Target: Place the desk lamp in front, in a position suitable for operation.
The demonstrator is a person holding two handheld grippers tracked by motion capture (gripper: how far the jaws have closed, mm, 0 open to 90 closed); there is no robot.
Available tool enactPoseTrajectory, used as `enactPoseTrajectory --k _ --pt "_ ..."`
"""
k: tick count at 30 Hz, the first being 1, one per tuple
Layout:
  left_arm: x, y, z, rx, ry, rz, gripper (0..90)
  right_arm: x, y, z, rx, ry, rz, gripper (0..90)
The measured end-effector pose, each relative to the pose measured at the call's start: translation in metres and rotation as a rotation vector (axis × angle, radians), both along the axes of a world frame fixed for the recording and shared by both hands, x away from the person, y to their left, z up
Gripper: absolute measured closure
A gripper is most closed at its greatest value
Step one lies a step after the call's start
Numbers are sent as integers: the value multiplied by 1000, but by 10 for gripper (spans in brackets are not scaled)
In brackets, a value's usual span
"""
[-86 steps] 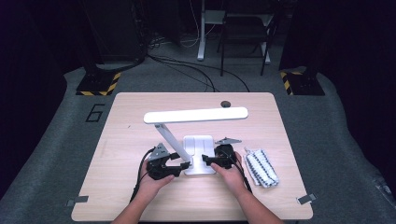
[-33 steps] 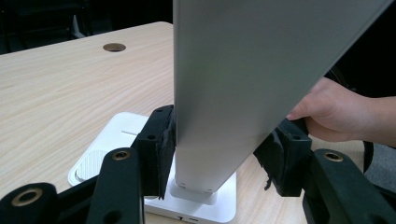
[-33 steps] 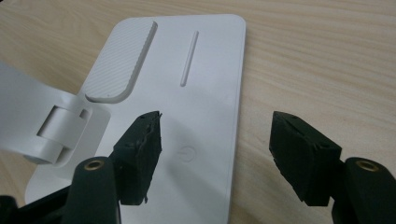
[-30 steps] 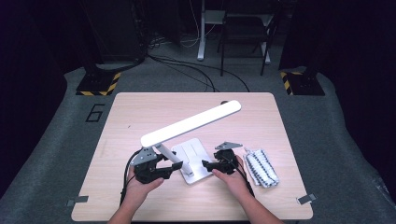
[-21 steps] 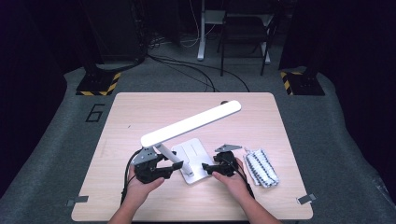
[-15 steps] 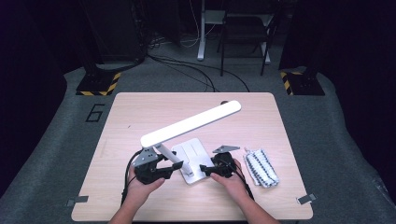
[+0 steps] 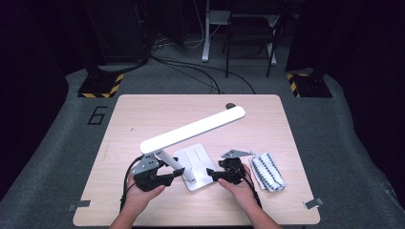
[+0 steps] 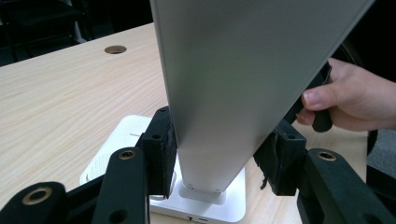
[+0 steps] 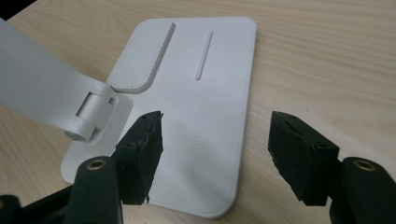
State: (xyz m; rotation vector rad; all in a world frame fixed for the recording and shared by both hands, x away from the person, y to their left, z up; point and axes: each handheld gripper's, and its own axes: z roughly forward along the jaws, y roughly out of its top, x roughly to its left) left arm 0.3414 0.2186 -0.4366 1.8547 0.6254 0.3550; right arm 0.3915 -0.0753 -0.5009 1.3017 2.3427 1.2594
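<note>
Wooden table (image 7: 143, 114): desk lamp (image 7: 191, 131) mid-fold. Your left gripper (image 8: 215, 163), jaws just closing, clasps its arm; right gripper (image 9: 215, 154) gapes over the base at five o'clock. Next: clamp base, lower arm.

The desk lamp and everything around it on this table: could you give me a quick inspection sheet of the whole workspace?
Surface: pale wooden table with a small round hole near its far edge.
Job's things: white desk lamp, flat base on the table, long head slanting toward the far right.
Clutter: striped packet beside the right hand.
Grippers: left tool has just been closing around the lamp's arm; its left pad touches the arm, and whether the right one does is unclear. Right tool open over the base's near corner.
Cables: black cable trails from the left tool; more lie on the floor behind.
Surroundings: dark room, grey carpet, stands with yellow-black striped feet.
</note>
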Motion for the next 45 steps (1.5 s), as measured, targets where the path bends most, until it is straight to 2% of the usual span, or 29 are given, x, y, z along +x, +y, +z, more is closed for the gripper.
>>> enactPoseTrajectory --k 1,2,3,4,5,6,7,9,10,11,14,16,18,20,21,24,26,27,29,30,31,32,34,38,41,45 --pt "-1 3 0 3 4 -15 526 -4 -4 4 -18 -21 -4 355" --pt "-1 3 0 3 4 -15 526 -4 -4 4 -18 -21 -4 355" --pt "-3 4 0 -1 4 -19 526 -10 -8 9 -38 -61 -10 358" --pt "-3 4 0 -1 4 -19 526 -10 -8 9 -38 -61 -10 358" --pt "-5 5 1 7 9 -26 526 -15 -11 14 -53 -89 -14 359" --pt "-5 5 1 7 9 -26 526 -15 -11 14 -53 -89 -14 359" --pt "-8 5 1 4 7 -21 526 -20 -16 18 -71 -127 -5 359" --pt "-9 6 1 5 8 -22 526 -24 -19 20 -78 -133 -15 360" --pt "-10 6 1 5 10 -20 526 -28 -23 22 -87 -143 -14 360" --pt "-12 8 2 9 12 -25 526 -33 -31 25 -115 -183 -11 361" --pt "-14 9 2 5 16 -23 526 -36 -41 27 -135 -208 -22 361" --pt "-16 11 2 0 16 -26 526 -37 -53 28 -165 -231 -49 361" --pt "-18 14 2 6 17 -29 526 -36 -66 24 -130 -210 -95 361" --pt "-19 15 2 4 15 -32 526 -36 -71 21 -135 -213 -112 361" --pt "-18 17 1 7 19 -47 526 -36 -78 18 -128 -203 -141 361" --pt "-18 18 0 -9 10 -46 526 -37 -83 18 -110 -195 -150 361" --pt "-17 20 -1 -11 10 -54 526 -38 -88 19 -129 -225 -173 362" --pt "-17 20 -1 -9 12 -54 526 -40 -94 20 -167 -252 -204 367" --pt "-18 20 -1 -14 9 -48 526 -41 -101 19 -203 -272 -231 372" --pt "-18 19 -1 -10 10 -46 526 -41 -101 19 -203 -272 -231 372" --pt "-18 19 0 -8 10 -48 526 -41 -109 18 -213 -266 -255 375" --pt "-18 19 0 -7 10 -48 526 -41 -109 18 -213 -266 -255 375" --pt "-18 19 0 -2 12 -51 525 -39 -120 15 -203 -238 -289 380" --pt "-18 19 0 -1 12 -48 525 -37 -128 12 -211 -228 -292 382" --pt "-18 19 0 -2 13 -49 524 -34 -137 6 -220 -193 -314 381" --pt "-18 18 -1 -14 9 -45 524 -31 -140 1 -228 -177 -317 377"
